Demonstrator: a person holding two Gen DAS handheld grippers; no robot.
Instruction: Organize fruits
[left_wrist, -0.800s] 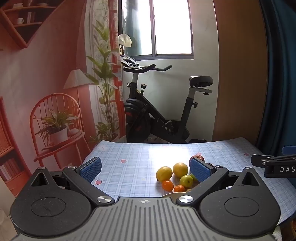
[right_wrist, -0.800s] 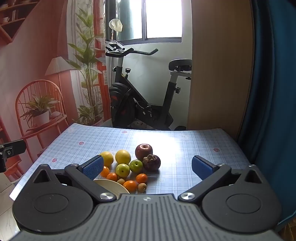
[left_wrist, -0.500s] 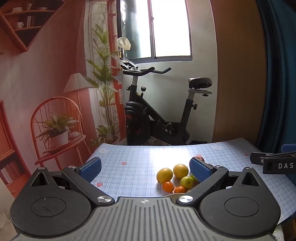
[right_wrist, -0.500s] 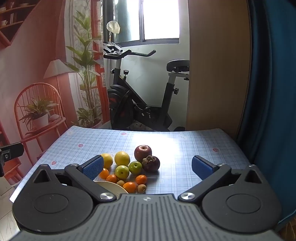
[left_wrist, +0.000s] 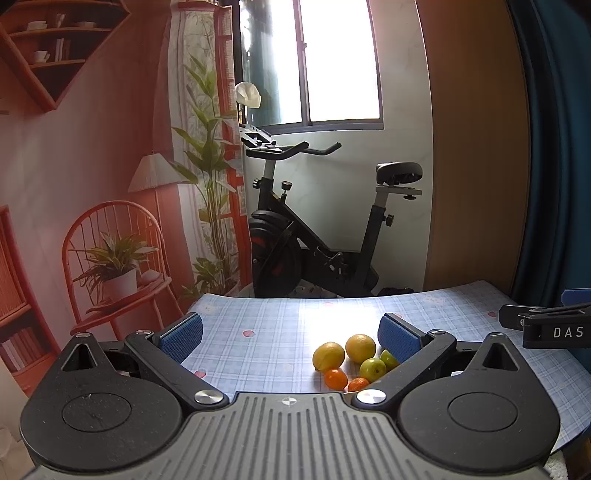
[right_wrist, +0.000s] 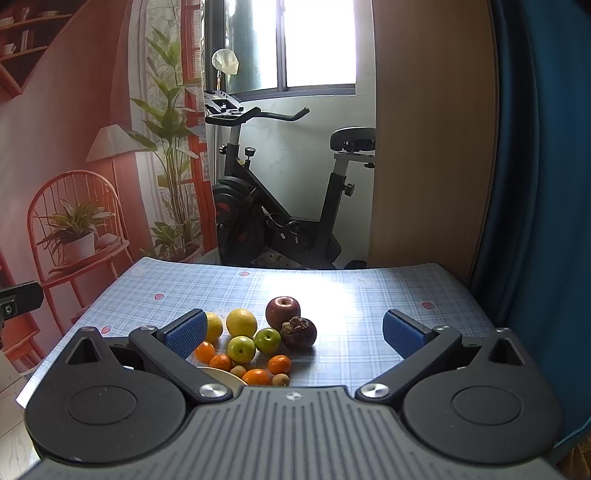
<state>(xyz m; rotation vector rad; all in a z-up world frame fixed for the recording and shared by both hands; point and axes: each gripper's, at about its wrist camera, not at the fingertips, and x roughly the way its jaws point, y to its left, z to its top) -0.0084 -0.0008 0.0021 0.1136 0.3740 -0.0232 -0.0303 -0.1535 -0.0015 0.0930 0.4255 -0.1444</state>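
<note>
A cluster of fruit lies on the blue checked tablecloth (right_wrist: 369, 295): a red apple (right_wrist: 282, 309), a dark mangosteen (right_wrist: 299, 333), a yellow citrus fruit (right_wrist: 241, 322), two green apples (right_wrist: 241, 349), several small oranges (right_wrist: 279, 364) and small brown fruits (right_wrist: 280, 379). A cream plate rim (right_wrist: 221, 374) shows just in front of them. My right gripper (right_wrist: 295, 332) is open and empty, above and short of the fruit. My left gripper (left_wrist: 291, 334) is open and empty; the yellow fruits (left_wrist: 328, 355) and green apple (left_wrist: 373, 368) lie by its right finger.
The table's far edge (right_wrist: 295, 267) faces an exercise bike (right_wrist: 280, 206). A wooden panel (right_wrist: 432, 147) and blue curtain (right_wrist: 535, 184) stand at right. The right gripper's body (left_wrist: 546, 326) shows at the right of the left wrist view.
Both grippers have shifted slightly; the fruit sits a little lower and closer in the views. Both remain open and empty.
</note>
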